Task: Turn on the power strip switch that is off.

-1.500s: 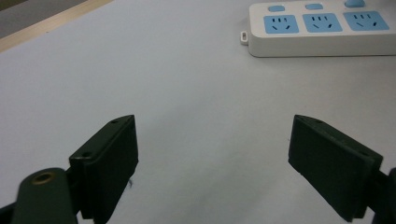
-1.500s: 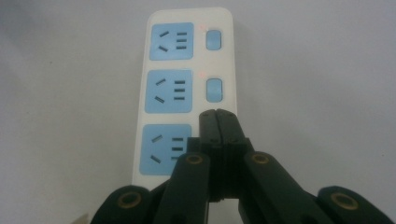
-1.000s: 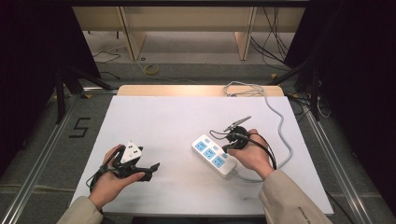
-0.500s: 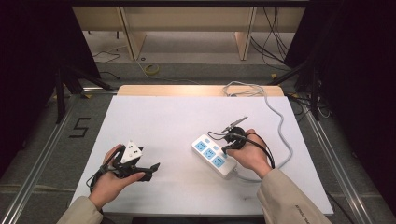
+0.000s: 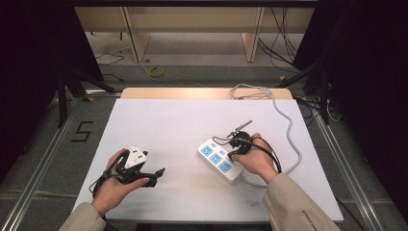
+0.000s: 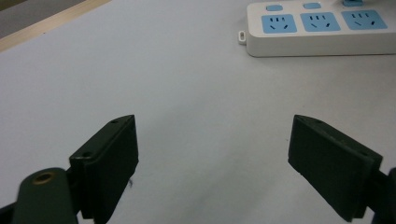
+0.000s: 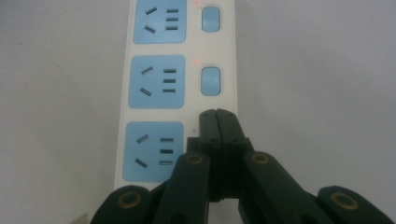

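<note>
Over power strip, closed right gripper

High view: fixed cam above the person's side, looking fwd and down over the whole table, far off. Left gripper view: cam low on the left gripper, looking level along its jaws across the table, the power strip near the top edge. Right gripper view: cam on the right gripper, aimed steeply down, very close to the strip's sockets. All three views share the strip; high view also takes in both grippers and hands.
</note>
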Demonstrator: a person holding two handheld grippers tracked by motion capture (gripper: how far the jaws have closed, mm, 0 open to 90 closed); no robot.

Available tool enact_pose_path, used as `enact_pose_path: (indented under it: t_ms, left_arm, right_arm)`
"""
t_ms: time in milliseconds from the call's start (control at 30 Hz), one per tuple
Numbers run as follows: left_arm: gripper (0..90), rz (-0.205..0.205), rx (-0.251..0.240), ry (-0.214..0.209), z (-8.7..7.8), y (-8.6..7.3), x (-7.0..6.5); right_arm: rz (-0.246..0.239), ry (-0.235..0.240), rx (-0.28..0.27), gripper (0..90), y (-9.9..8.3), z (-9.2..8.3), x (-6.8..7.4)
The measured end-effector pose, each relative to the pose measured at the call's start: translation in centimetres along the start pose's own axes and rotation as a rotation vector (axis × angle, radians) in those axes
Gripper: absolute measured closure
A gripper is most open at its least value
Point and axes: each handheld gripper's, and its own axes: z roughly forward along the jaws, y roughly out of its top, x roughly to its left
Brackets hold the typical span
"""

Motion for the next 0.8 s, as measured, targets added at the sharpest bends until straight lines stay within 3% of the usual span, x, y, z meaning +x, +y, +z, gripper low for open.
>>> enact_pose_path:
  t_ms: [800]
  left_arm:
    - [15.7,-0.001,0.001,-0.002,-0.01,0.00,-0.01]
  right_arm:
    - [0.003,0.000,0.013,90.0,-0.09,0.05,0.19]
